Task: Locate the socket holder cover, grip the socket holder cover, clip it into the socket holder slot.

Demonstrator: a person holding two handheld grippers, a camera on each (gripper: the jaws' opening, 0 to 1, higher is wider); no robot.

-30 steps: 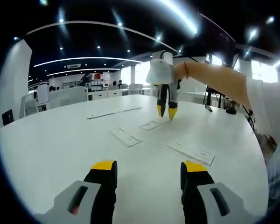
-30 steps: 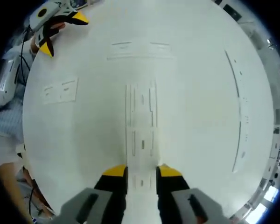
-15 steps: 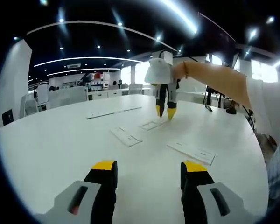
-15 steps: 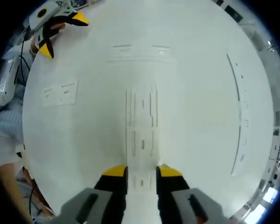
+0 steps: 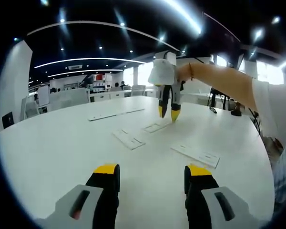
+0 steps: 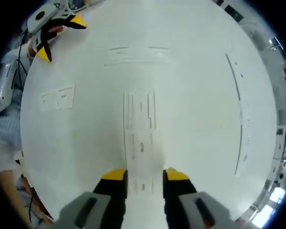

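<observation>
right gripper view: cover [image 6: 139,138] (white) between gripper [image 6: 144,174]

Large open-plan office or showroom-type hall. Dark ceiling [image 5: 133,14] with long curved light strips [image 5: 100,24] and small spot lamps. Bright windows [image 5: 269,71] along the far right. Rows of white desks [image 5: 105,97] and pale chairs [image 5: 66,99] in the background, with a red sign [image 5: 99,78] on the back wall; details there too small to read. Foreground: a wide, glossy white counter [image 5: 47,143] with a rounded edge.
</observation>
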